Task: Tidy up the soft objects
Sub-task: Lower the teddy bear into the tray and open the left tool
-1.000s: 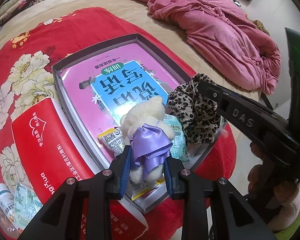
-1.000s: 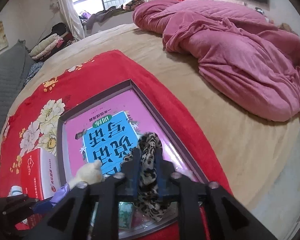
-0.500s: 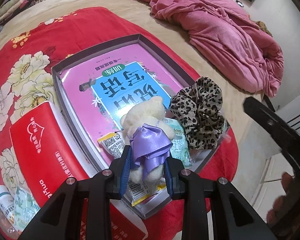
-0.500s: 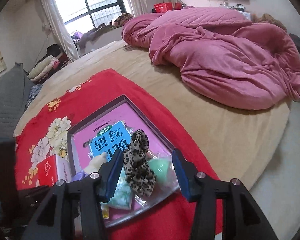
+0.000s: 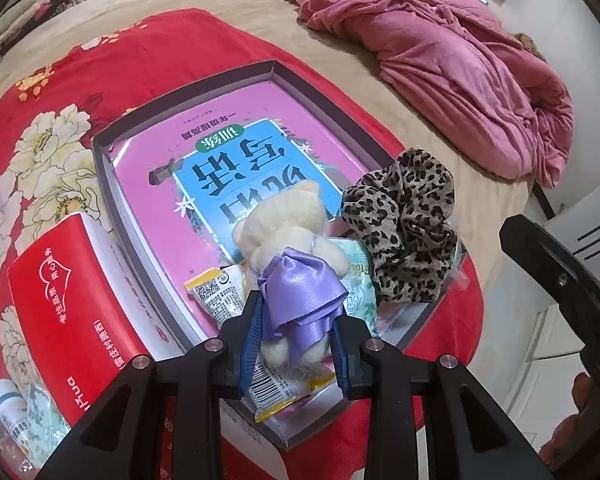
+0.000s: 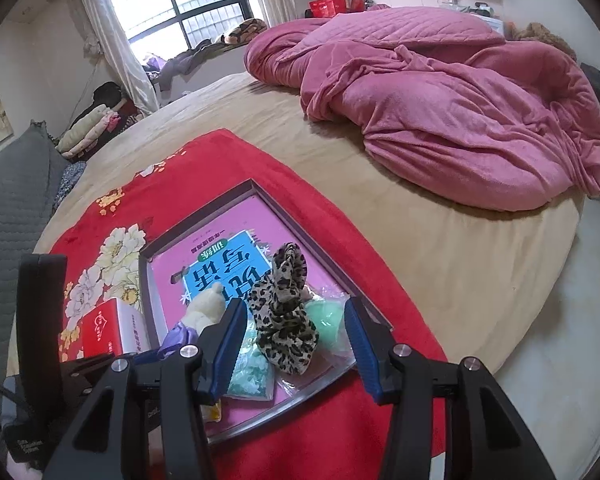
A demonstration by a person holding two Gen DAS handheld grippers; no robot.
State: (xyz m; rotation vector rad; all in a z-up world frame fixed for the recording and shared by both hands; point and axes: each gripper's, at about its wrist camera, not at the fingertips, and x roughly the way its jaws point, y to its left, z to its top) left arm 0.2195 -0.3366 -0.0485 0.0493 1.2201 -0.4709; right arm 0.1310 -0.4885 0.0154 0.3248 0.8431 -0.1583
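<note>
Left wrist view: left gripper [image 5: 296, 344] clamped on small cream teddy bear [image 5: 288, 236] with purple satin bow [image 5: 302, 300], blue pads pressed against bow and lower body. Bear lay over snack packets [image 5: 216, 292] at near end of shallow grey box [image 5: 104, 184]. Pink-and-blue book [image 5: 228, 160] filled box floor. Leopard-print scrunchie [image 5: 404, 224] sat just right of bear, inside box, free of any finger. Red tissue pack [image 5: 60, 304] beside box on left, on red floral blanket [image 5: 52, 92]. Pink quilt [image 5: 440, 52] heaped farther back.

Right wrist view: right gripper [image 6: 296, 336] stood apart from scrunchie [image 6: 284, 316], jaws just widened, scrunchie between but untouched, resting on box. Green pouch [image 6: 328, 320] beside it. Bear [image 6: 204, 308] at left, left gripper's dark body nearby.
</note>
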